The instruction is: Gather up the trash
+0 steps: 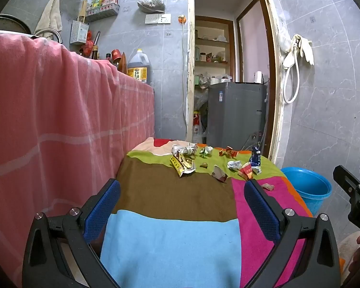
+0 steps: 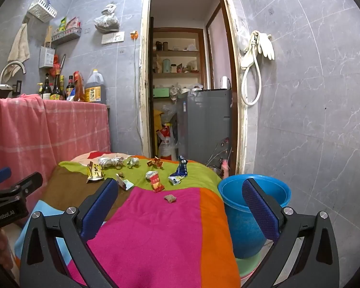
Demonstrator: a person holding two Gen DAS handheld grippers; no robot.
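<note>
Several pieces of trash lie on the far half of a table covered by a multicoloured cloth [image 1: 170, 192]: a yellow wrapper [image 1: 182, 164], a blue wrapper [image 1: 255, 159], a red wrapper [image 2: 156, 183], a small brown scrap [image 2: 170, 198], crumpled paper [image 2: 132, 162]. A blue bucket [image 2: 237, 218] stands on the floor at the table's right. My left gripper [image 1: 182, 206] is open and empty over the near part of the cloth. My right gripper [image 2: 180, 208] is open and empty, above the near right of the table beside the bucket.
A pink-draped counter [image 1: 60, 124] with bottles and an oil jug [image 1: 138, 66] runs along the left. An open doorway [image 2: 187, 72] with a grey appliance [image 2: 206, 124] lies behind the table. A tiled wall [image 2: 312, 120] is at the right.
</note>
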